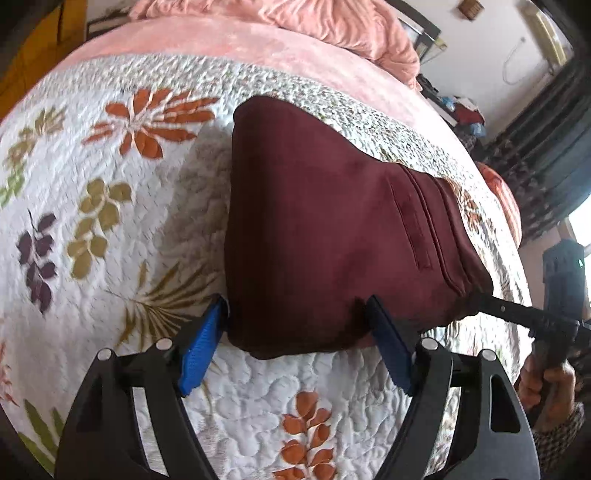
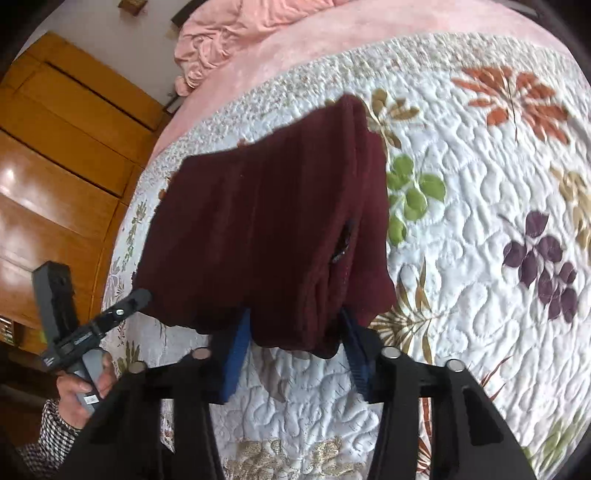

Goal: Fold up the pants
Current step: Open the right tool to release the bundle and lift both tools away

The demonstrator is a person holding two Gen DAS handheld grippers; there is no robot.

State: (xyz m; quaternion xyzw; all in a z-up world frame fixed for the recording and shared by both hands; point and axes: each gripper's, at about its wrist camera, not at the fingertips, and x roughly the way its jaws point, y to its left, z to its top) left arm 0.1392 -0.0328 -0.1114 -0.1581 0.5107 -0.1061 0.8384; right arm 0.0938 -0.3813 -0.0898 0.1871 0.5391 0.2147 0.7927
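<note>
Dark maroon pants [image 1: 325, 229] lie folded into a thick bundle on a white floral quilt [image 1: 110, 229]. My left gripper [image 1: 297, 314] has its blue fingers [image 1: 203, 350] spread wide on either side of the bundle's near left corner. In the right wrist view my right gripper [image 2: 295, 325] also straddles the near edge of the pants [image 2: 266, 229], where the fabric hangs between the fingers [image 2: 232, 358]. The right gripper's tip touches the bundle's right corner in the left wrist view [image 1: 491, 302]. Whether either gripper pinches the cloth is hidden by the fabric.
A pink blanket [image 1: 258, 40] and bunched pink bedding [image 2: 229, 33] cover the far part of the bed. A wooden wardrobe [image 2: 55, 166] stands to the left. Dark curtains [image 1: 546, 147] and a cluttered shelf are at the right.
</note>
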